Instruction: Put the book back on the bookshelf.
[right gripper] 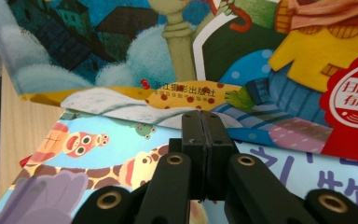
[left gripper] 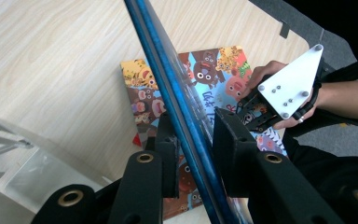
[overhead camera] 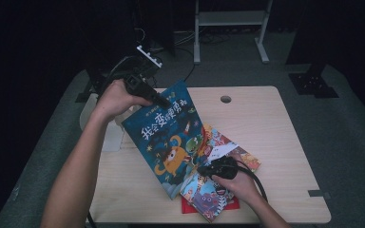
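lift step: left tongs (left gripper: 193,140) clamped on the edge of the blue picture book (overhead camera: 168,137), tilted above the animal-cover book (overhead camera: 209,194) on the surface (overhead camera: 266,118). right tongs (right gripper: 206,135) together, pressing that lower book. next, likely: raise the book clear.

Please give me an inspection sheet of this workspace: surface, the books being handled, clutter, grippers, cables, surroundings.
Surface: light wooden table with a round hole.
Job's things: blue book lifted and tilted; colourful animal book flat below it; a red item's corner shows under the stack.
Clutter: clear stand at the table's left edge.
Grippers: left gripper has the blue book's edge between its jaws; right gripper shut, on the lying books.
Cables: black cable from the right gripper.
Surroundings: grey floor, white frame behind.
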Demonstrator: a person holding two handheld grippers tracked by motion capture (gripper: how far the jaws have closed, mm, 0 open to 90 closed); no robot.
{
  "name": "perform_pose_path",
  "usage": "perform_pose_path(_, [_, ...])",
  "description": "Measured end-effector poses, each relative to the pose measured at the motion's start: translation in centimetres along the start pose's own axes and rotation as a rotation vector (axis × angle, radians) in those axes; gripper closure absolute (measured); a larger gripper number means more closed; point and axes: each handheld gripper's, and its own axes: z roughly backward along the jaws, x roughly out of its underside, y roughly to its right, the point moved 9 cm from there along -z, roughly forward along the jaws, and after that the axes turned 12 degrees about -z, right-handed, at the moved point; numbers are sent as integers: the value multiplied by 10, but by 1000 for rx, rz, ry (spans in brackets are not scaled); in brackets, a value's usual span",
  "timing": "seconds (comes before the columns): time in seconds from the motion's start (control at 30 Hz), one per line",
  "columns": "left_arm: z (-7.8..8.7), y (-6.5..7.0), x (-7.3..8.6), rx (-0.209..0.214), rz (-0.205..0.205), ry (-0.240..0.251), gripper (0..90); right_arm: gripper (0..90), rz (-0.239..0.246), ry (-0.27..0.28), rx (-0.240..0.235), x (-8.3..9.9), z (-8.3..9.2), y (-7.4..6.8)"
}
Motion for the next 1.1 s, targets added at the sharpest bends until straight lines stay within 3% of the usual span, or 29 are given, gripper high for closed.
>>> perform_pose_path(0.13, [-2, 3, -11, 4, -14, -15, 739, 819, -15, 16, 29, 1, 6, 10])
perform_pose_path(0.17, [-2, 5, -14, 5, -17, -17, 739, 798, -33, 28, 38, 1, 9, 14])
perform_pose_path(0.2, [-1, 6, -18, 6, -20, -15, 753, 736, -59, 65, 77, 1, 18, 29])
perform_pose_path(0.23, [-1, 6, -18, 6, -20, -15, 759, 736, -59, 65, 77, 1, 18, 29])
perform_pose_path(0.27, [0, 7, -22, 6, -23, -8, 768, 673, -94, 102, 129, 2, 30, 48])
perform_pose_path(0.33, [0, 8, -24, 4, -25, -6, 772, 644, -115, 116, 149, 3, 34, 56])
perform_pose_path(0.37, [1, 8, -25, 3, -28, -6, 781, 581, -149, 158, 203, 6, 47, 81])
perform_pose_path(0.4, [1, 8, -26, 1, -28, -7, 781, 581, -149, 158, 203, 6, 47, 81])
perform_pose_path(0.47, [1, 9, -28, 0, -28, -9, 788, 518, -186, 177, 252, 11, 56, 100])
perform_pose_path(0.5, [1, 9, -28, 2, -31, -11, 792, 467, -212, 175, 302, 17, 63, 119])
perform_pose_path(0.53, [0, 10, -29, 4, -30, -11, 792, 467, -212, 175, 302, 17, 63, 119])
perform_pose_path(0.57, [-1, 11, -31, 4, -33, -13, 794, 434, -234, 185, 354, 22, 72, 137])
perform_pose_path(0.63, [-1, 12, -31, 5, -34, -17, 795, 417, -247, 193, 372, 23, 75, 144])
perform_pose_path(0.87, [-1, 19, -37, 16, -43, -38, 817, 316, -385, 233, 526, 50, 105, 204])
perform_pose_path(1.1, [1, 25, -40, 9, -64, -53, 824, 283, -412, 198, 590, 67, 106, 223])
